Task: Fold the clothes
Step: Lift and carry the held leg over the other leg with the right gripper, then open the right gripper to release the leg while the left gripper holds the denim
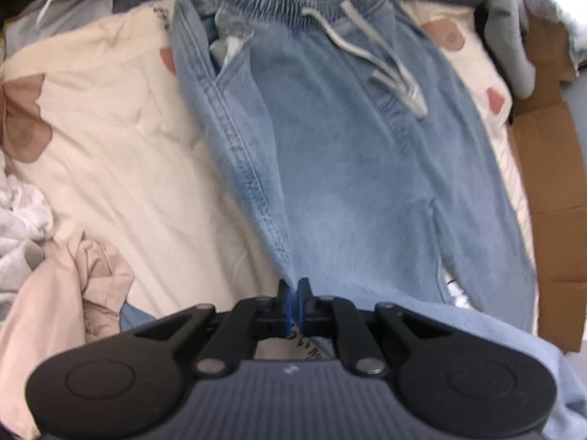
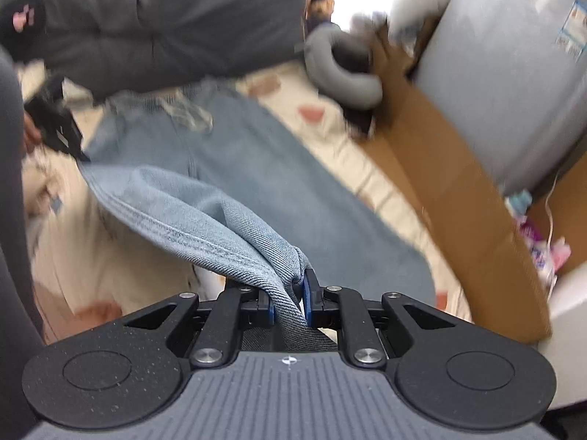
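Light blue jeans (image 1: 341, 154) with an elastic waist and a grey drawstring lie lengthwise on a cream bedsheet (image 1: 121, 139), waistband at the far end. My left gripper (image 1: 294, 291) is shut on the near end of the jeans' left seam edge. In the right wrist view the jeans (image 2: 256, 183) stretch away towards the waist, and my right gripper (image 2: 290, 299) is shut on a bunched fold of denim lifted off the sheet. The other gripper (image 2: 55, 128) shows as a dark shape at the far left of that view.
A crumpled pink garment (image 1: 73, 286) and white cloth (image 1: 18, 227) lie left of the jeans. A cardboard box (image 2: 458, 190) runs along the right edge of the bed, with a grey neck pillow (image 2: 341, 69) beside it. A dark grey sleeve (image 2: 165, 25) crosses the far end.
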